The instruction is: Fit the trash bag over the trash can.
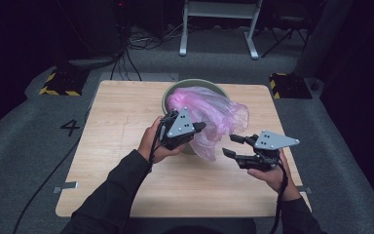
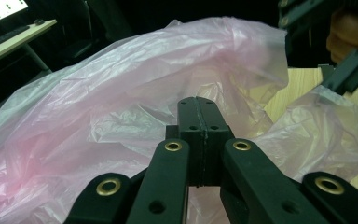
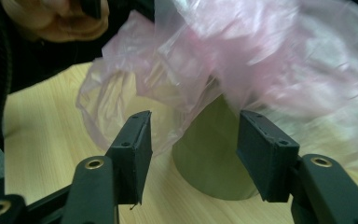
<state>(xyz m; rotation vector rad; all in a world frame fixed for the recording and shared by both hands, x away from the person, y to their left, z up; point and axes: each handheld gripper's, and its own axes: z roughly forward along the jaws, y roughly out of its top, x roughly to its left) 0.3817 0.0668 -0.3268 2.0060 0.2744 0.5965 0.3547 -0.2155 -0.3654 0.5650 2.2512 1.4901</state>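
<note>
My left gripper (image 1: 200, 126) jaws pressed together against pink bag (image 1: 214, 117) over bin (image 1: 195, 84); my right gripper (image 1: 233, 145) jaws wide, near bag.

Crumpled translucent pink plastic bag (image 1: 209, 114) draped over green bin (image 1: 175, 90), spilling down its near side

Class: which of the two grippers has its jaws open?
The right gripper: its jaws stand apart near the bin. The left gripper is shut.
</note>
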